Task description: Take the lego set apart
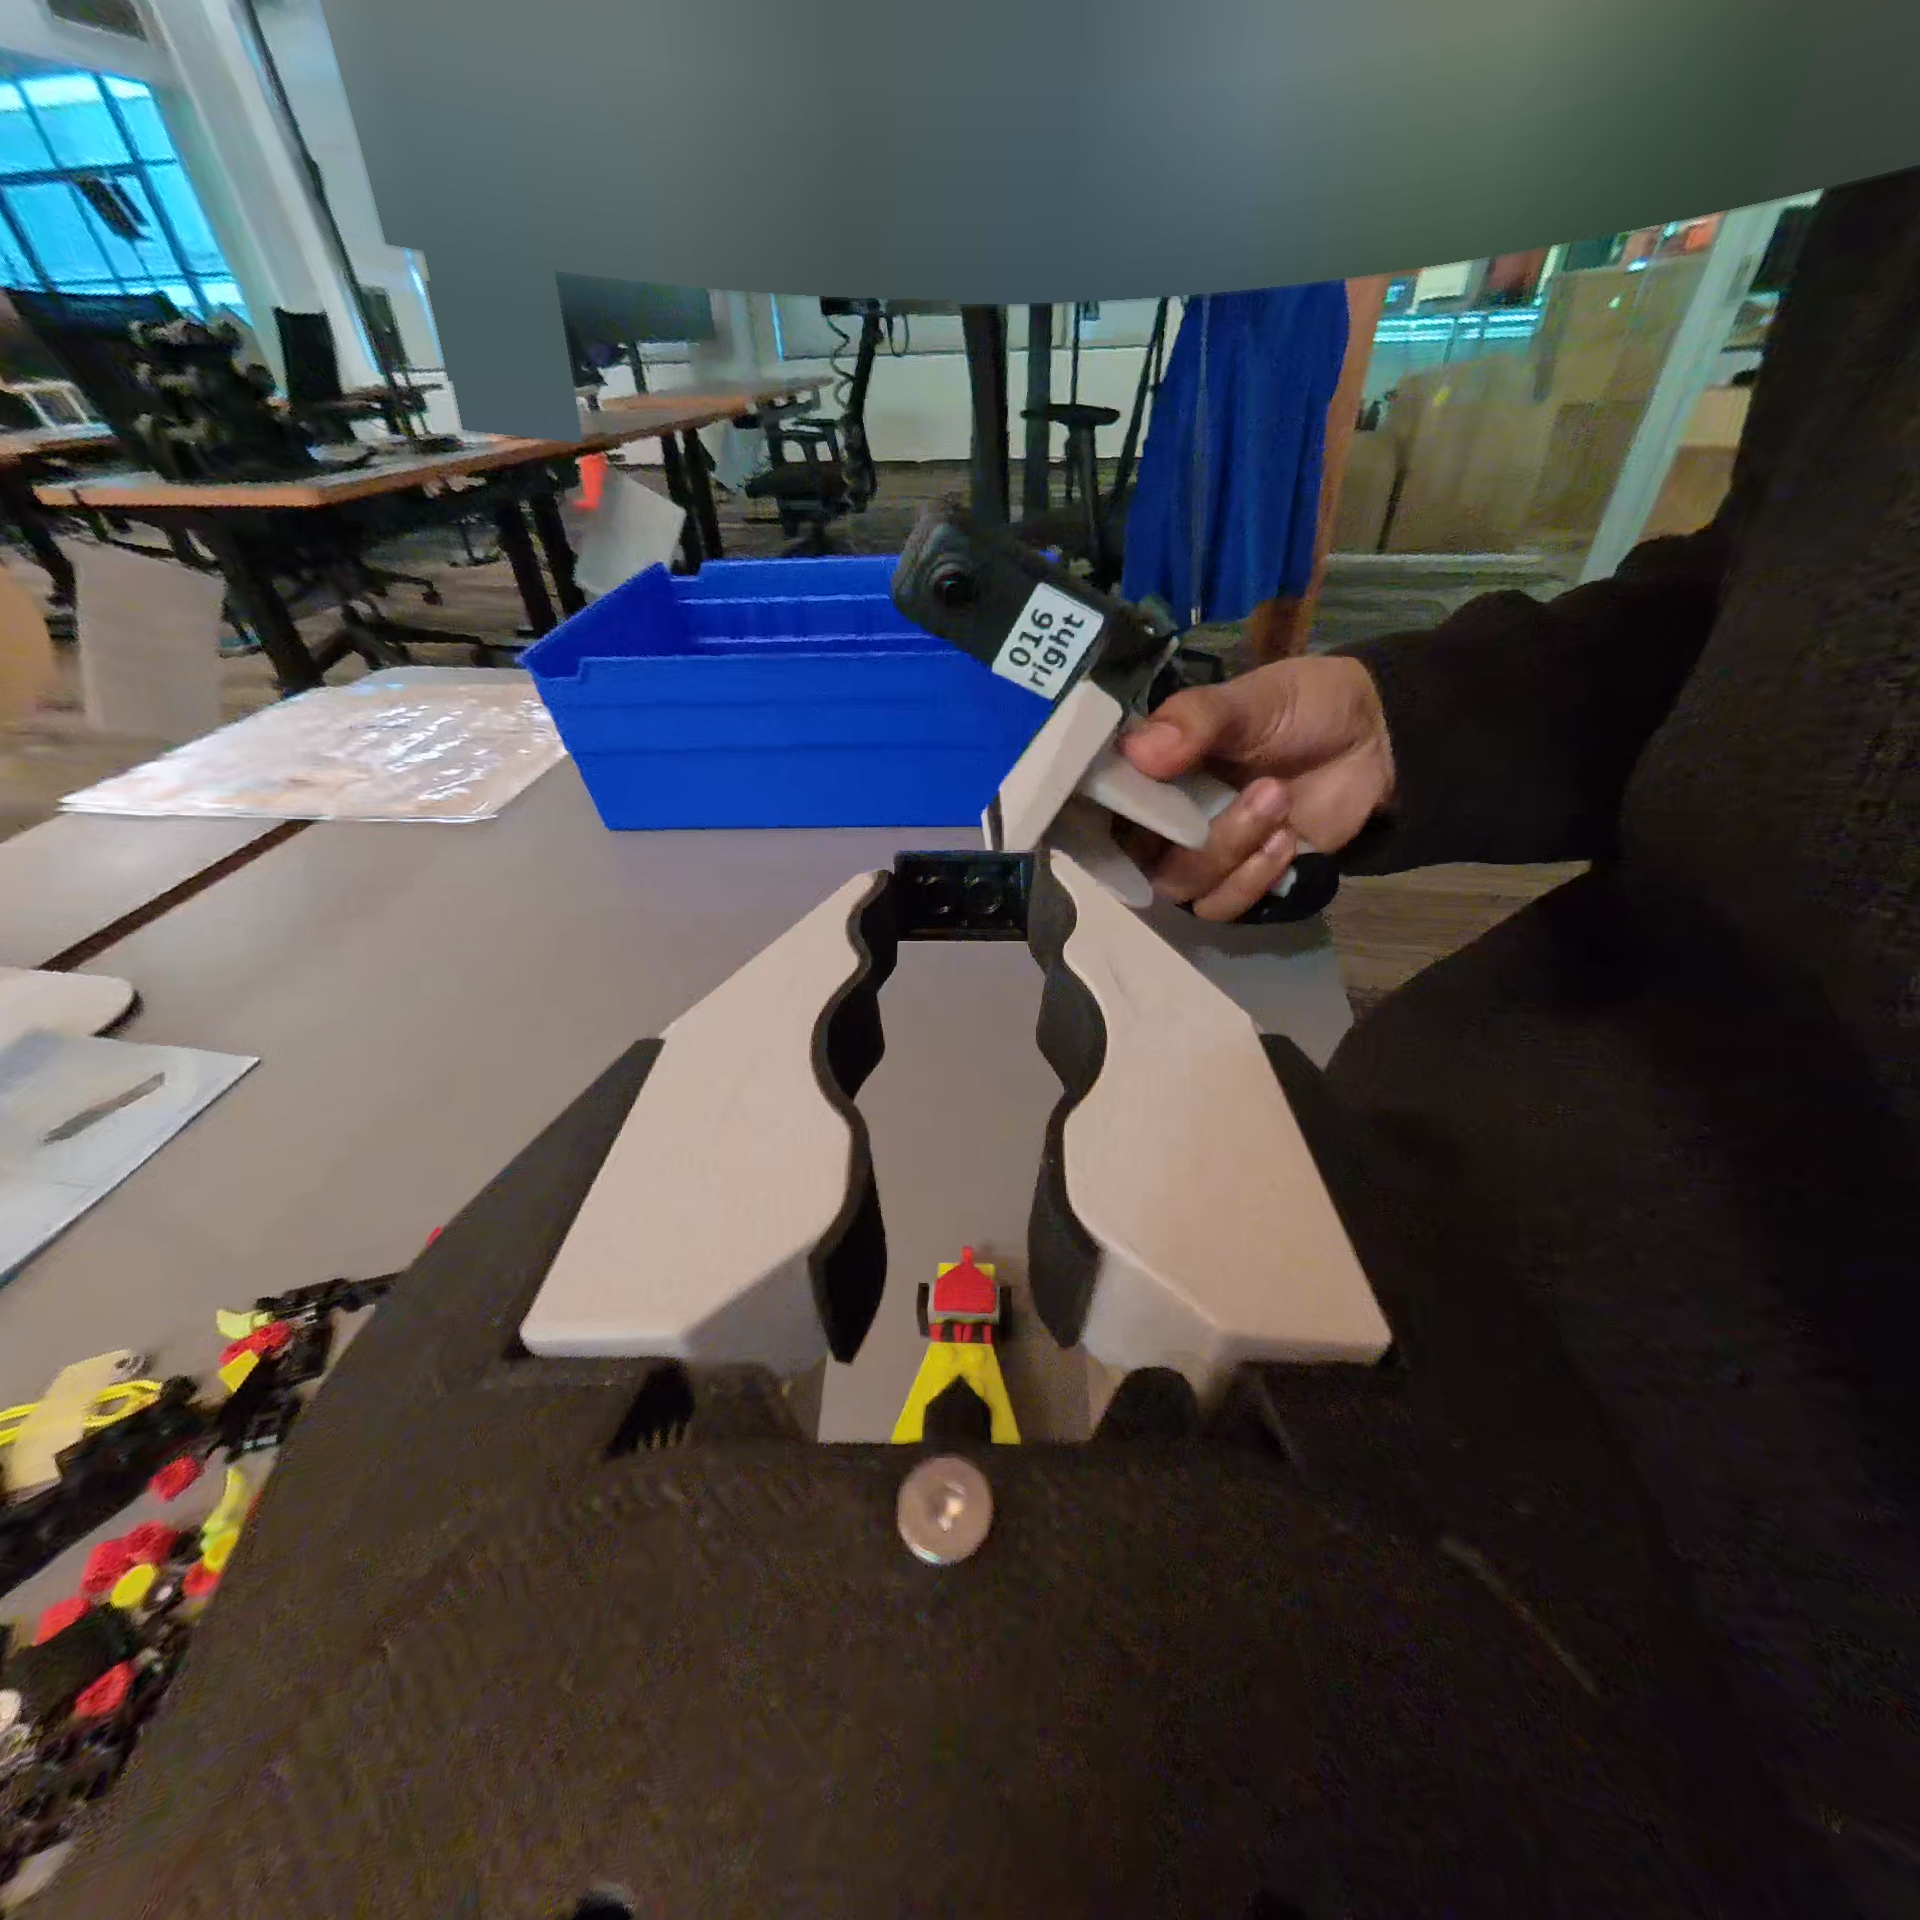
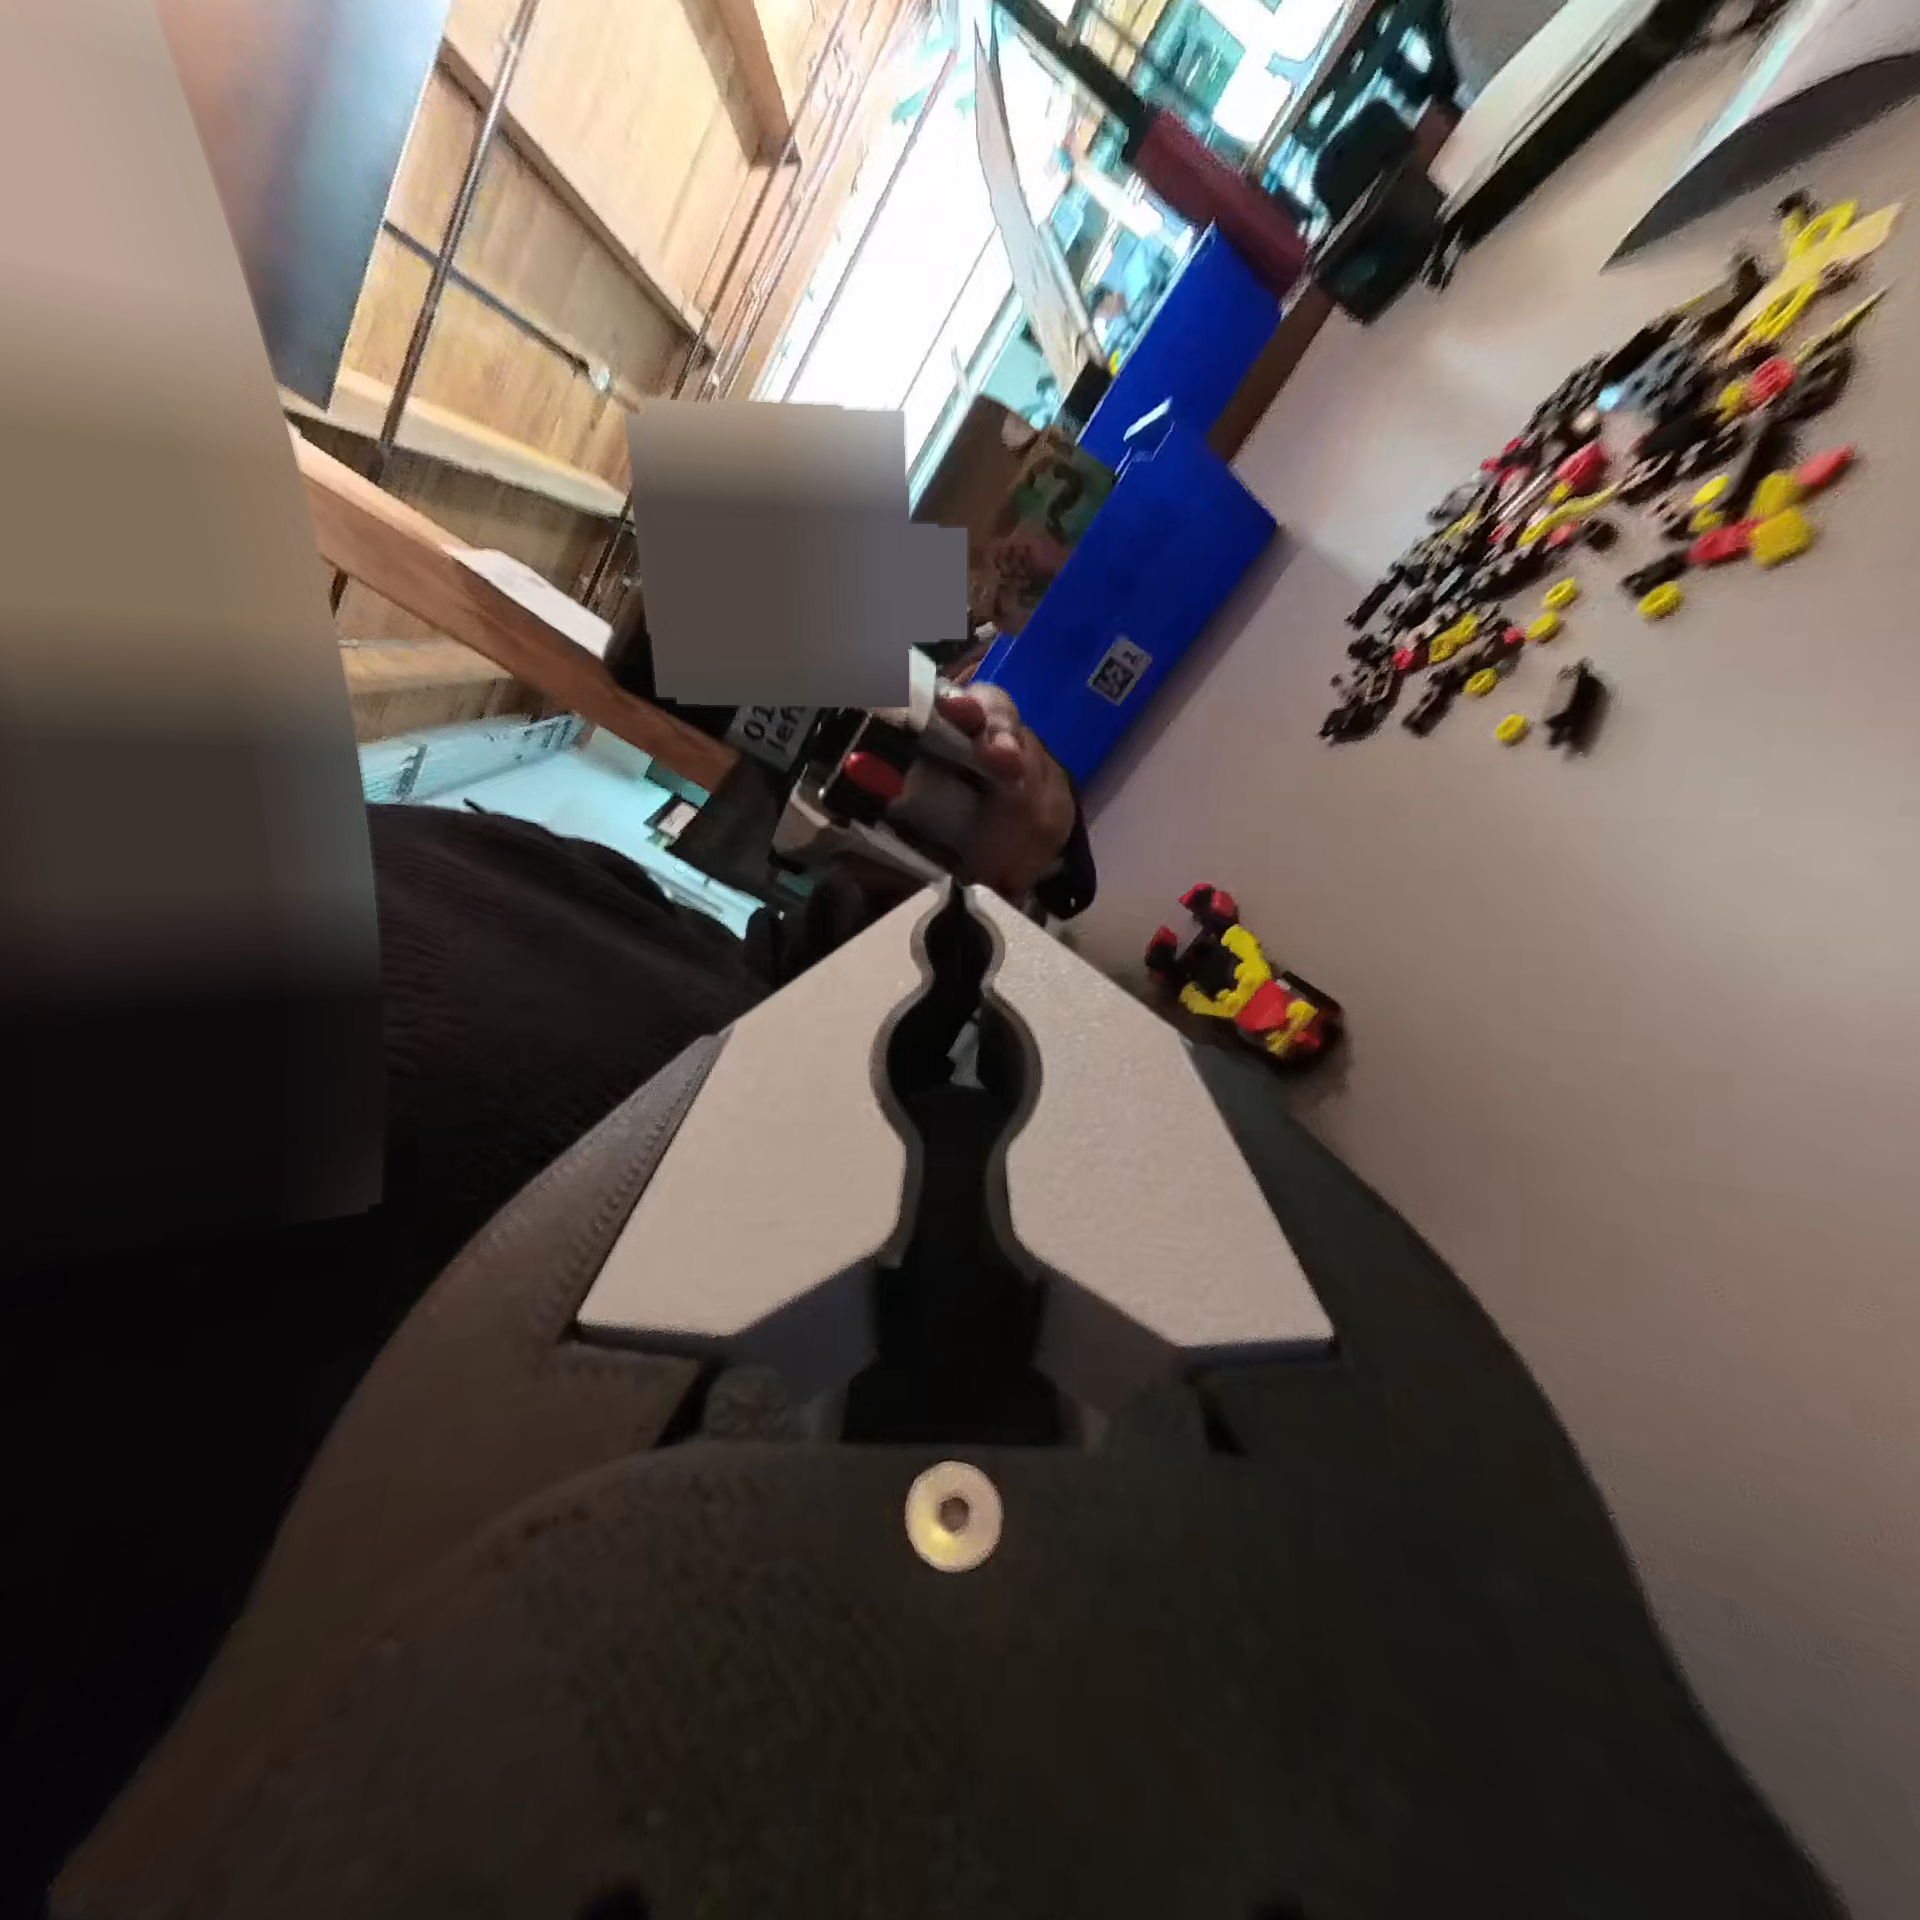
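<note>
A black two-stud brick (image 1: 964,896) is clamped at the tips of the left tool (image 1: 964,904), held above the worktop (image 1: 416,997). The right tool (image 2: 954,902) is together, nothing seen between its tips. The remaining red-and-yellow lego model (image 2: 1242,975) lies near the worktop's near edge, apart from the loose pieces (image 2: 1590,509). Pieces judged light, rigid, slippery; best gripped across flat side walls.

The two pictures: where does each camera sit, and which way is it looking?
Left wrist view: sits on the left gripper, looking along its fingers at a black brick pinched at their tips, toward the blue bin; the right gripper and hand show.
Right wrist view: sits on the right gripper, tilted, fingers closed; a hand shows.
Shared: bin, loose lego pile, small lego model, grey table.
</note>
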